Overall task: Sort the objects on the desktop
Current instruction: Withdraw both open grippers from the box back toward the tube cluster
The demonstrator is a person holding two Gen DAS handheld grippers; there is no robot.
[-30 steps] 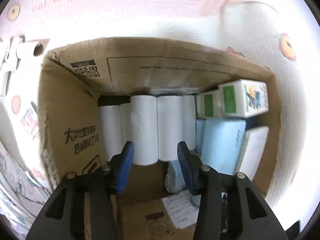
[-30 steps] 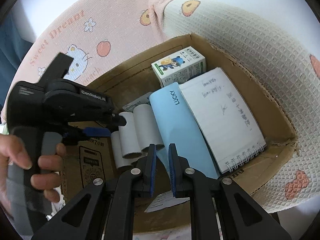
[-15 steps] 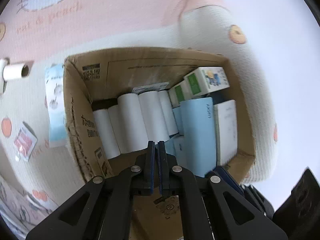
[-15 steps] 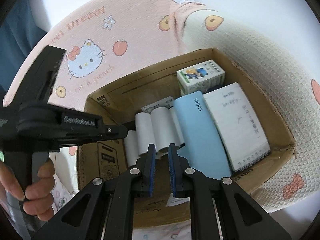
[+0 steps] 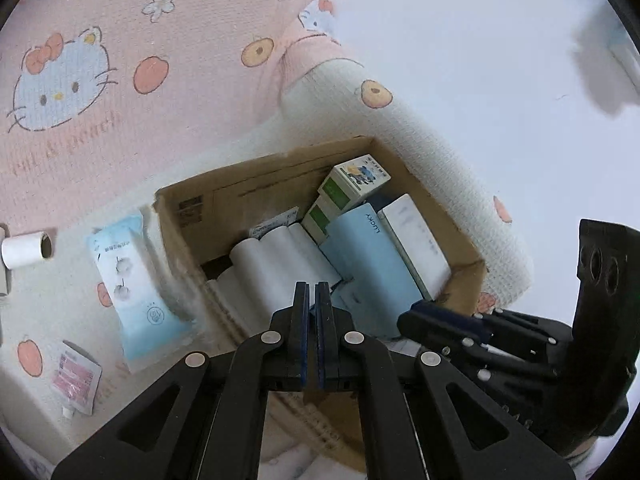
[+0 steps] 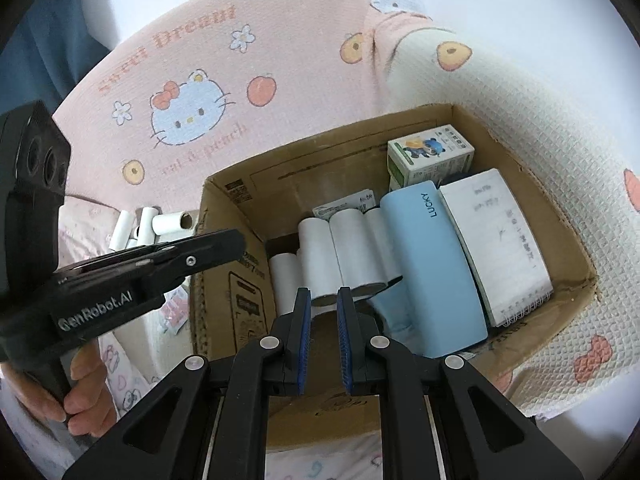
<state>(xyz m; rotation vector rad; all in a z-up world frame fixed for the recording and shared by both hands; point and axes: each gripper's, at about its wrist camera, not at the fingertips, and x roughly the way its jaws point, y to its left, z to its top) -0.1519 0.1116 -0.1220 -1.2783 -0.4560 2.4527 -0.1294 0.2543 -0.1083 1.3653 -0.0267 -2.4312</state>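
Cardboard box (image 6: pixel 240 248) holds white rolls (image 6: pixel 340 252), blue case (image 6: pixel 432 268), notebook (image 6: pixel 500 240). Left gripper (image 5: pixel 311 292) and right gripper (image 6: pixel 323 300) above box, fingers together, empty.

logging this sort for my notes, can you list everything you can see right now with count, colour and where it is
cardboard box: one, brown, open, on the blanket
paper rolls: several, white, in the box's left part
LUCKY case: one, light blue, in the box, right of the rolls
spiral notebook: one, white, in the box, right of the case
small cartons: two, white and green, box's far corner
tissue pack: one, light blue, outside, left of the box
sachet: one, pink, nearer than the pack
loose rolls: a few, white, outside, left
blanket: pink and cream
left gripper: black, shut, empty
right gripper: black, shut, empty
hand: holding the left gripper
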